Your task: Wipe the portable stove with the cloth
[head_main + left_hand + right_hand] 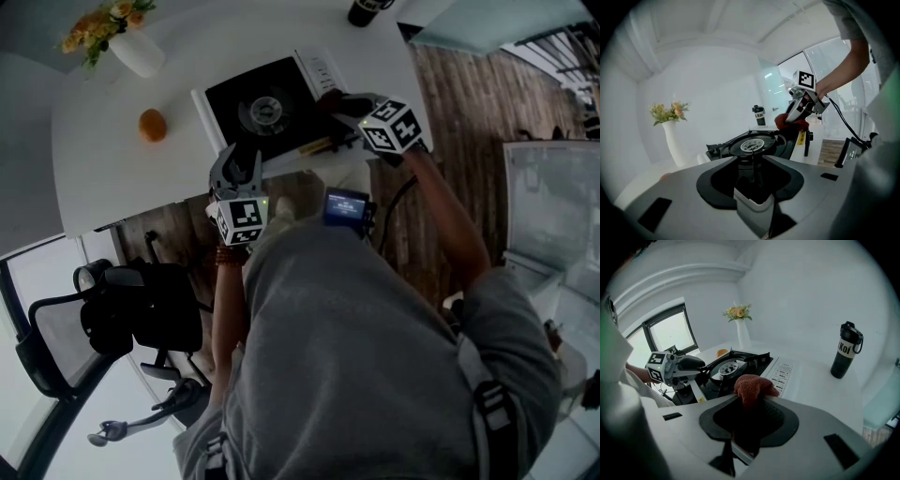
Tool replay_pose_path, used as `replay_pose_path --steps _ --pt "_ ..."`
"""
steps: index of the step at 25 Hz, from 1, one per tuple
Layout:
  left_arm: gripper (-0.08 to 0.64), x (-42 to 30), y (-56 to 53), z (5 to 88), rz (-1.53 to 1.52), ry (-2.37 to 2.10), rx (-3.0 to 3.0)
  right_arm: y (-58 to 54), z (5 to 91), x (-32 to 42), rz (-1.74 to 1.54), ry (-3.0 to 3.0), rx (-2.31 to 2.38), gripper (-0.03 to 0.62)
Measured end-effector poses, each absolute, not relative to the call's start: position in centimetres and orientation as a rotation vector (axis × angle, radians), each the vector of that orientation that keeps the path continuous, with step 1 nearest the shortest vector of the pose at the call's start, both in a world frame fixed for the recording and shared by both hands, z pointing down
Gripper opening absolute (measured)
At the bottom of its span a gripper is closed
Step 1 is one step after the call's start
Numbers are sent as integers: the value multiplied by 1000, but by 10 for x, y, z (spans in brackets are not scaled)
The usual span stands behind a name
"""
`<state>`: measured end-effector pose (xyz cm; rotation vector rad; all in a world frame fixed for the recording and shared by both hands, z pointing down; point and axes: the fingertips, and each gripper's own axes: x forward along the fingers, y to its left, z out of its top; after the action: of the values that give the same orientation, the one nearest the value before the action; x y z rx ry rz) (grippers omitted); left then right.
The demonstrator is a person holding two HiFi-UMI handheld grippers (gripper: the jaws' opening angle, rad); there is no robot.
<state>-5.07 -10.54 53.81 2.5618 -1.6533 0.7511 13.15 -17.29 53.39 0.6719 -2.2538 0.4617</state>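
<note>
The portable stove (272, 108), black-topped with a round burner (752, 145), stands on the white table (112, 178). My right gripper (342, 103) is shut on a dark red cloth (752, 385). It holds the cloth on the stove's right side, beside the white control panel (783, 373). In the left gripper view the cloth (790, 123) rests on the stove's far edge under the right gripper (801, 105). My left gripper (240, 161) sits at the stove's near left corner, its jaws partly closed around the edge there.
A white vase of flowers (131, 47) and an orange (153, 125) sit on the table left of the stove. A dark bottle (846, 350) stands at the far right. An office chair (122, 319) is below the table's near edge. A small screen device (345, 206) hangs at my chest.
</note>
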Motion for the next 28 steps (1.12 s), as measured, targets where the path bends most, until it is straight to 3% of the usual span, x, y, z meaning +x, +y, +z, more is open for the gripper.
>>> replay_pose_path --steps 22,28 --pt "178 -49 -107 537 742 -1617 2575 -132 529 152 509 -2269 670 114" --pt "178 -50 -105 538 739 -1610 2589 -175 474 144 466 -2407 668 118"
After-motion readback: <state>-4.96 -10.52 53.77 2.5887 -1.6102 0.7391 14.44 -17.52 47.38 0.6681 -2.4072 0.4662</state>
